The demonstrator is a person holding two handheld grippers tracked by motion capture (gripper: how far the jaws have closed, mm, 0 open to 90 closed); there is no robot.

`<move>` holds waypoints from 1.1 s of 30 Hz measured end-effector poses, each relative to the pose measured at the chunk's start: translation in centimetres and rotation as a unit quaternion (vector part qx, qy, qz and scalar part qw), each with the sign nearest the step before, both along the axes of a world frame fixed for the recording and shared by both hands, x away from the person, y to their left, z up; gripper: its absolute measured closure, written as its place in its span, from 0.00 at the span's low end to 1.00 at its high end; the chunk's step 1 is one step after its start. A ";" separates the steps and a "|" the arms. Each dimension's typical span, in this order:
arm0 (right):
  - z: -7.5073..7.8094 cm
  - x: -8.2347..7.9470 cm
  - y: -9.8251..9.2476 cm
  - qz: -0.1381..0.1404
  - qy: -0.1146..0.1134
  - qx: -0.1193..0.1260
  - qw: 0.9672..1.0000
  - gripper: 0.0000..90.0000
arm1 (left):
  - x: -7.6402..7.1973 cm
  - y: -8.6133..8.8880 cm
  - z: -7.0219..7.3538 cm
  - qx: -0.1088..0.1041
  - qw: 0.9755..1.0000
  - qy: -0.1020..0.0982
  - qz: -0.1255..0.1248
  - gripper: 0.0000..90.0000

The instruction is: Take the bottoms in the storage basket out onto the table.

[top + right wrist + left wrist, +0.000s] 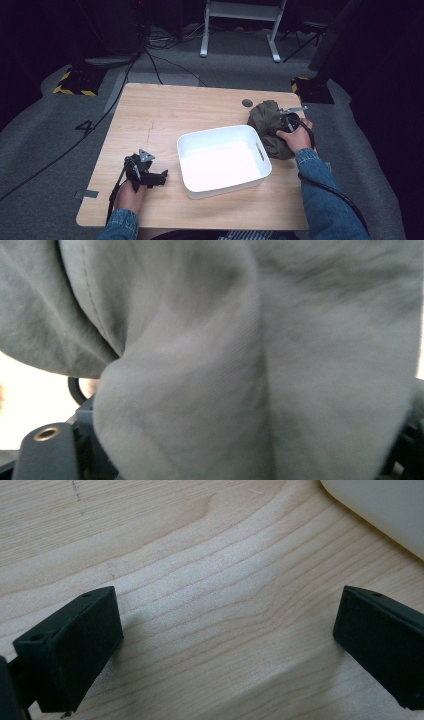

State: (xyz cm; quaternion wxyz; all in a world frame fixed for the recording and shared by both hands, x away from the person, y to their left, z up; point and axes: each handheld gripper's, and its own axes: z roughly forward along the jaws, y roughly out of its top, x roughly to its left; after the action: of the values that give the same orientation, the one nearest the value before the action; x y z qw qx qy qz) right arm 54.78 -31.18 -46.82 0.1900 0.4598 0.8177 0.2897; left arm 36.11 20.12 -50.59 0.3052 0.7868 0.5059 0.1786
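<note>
A dark olive cloth (265, 120) lies bunched on the wooden table (165, 110), just right of a white plastic bin (230, 185). My right gripper (288, 119) is pushed into the top of that heap, a hand wrapped around it. In the right gripper view the grey-green cloth (225, 365) hangs over and between the jaws, which stand wide apart; one finger (47, 450) shows at the bottom left. My left gripper (161, 176) rests low on the table left of the bin, open, with bare wood between its jaws (227, 645).
The bin's inside looks bare, and its corner (385, 510) shows in the left gripper view. A round grommet (247, 103) sits in the table behind the cloth. Cables and stand bases (80, 82) lie on the floor beyond the table.
</note>
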 end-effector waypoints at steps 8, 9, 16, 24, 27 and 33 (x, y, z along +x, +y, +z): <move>1.4 -0.5 -0.3 0.002 -0.023 0.016 1.000 0.18 | 0.0 0.0 0.0 0.000 1.000 0.000 0.000 0.00; 1.4 -0.5 -0.3 0.002 -0.023 0.016 1.000 0.18 | 0.0 0.0 0.0 0.000 1.000 0.000 0.000 0.00; 3.8 -1.6 -0.7 0.010 -0.046 0.028 0.999 0.18 | 0.0 0.0 0.0 0.000 1.000 0.000 0.000 0.00; 6.4 -3.3 -1.4 0.026 -0.068 0.050 0.996 0.18 | 0.0 0.0 0.0 0.000 1.000 0.000 0.000 0.00; 7.4 -4.3 -1.5 0.038 -0.073 0.063 0.995 0.18 | 0.0 0.0 0.0 0.000 1.000 0.000 0.000 0.00; 8.8 -6.5 -1.4 0.063 -0.083 0.078 0.991 0.18 | 0.0 0.0 0.0 0.000 1.000 0.000 0.000 0.00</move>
State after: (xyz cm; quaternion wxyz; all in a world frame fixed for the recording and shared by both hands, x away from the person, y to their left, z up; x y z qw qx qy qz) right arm 48.30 -32.58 -38.05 0.2019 0.3949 0.8013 0.4015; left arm 36.11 20.12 -50.59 0.3052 0.7868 0.5058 0.1788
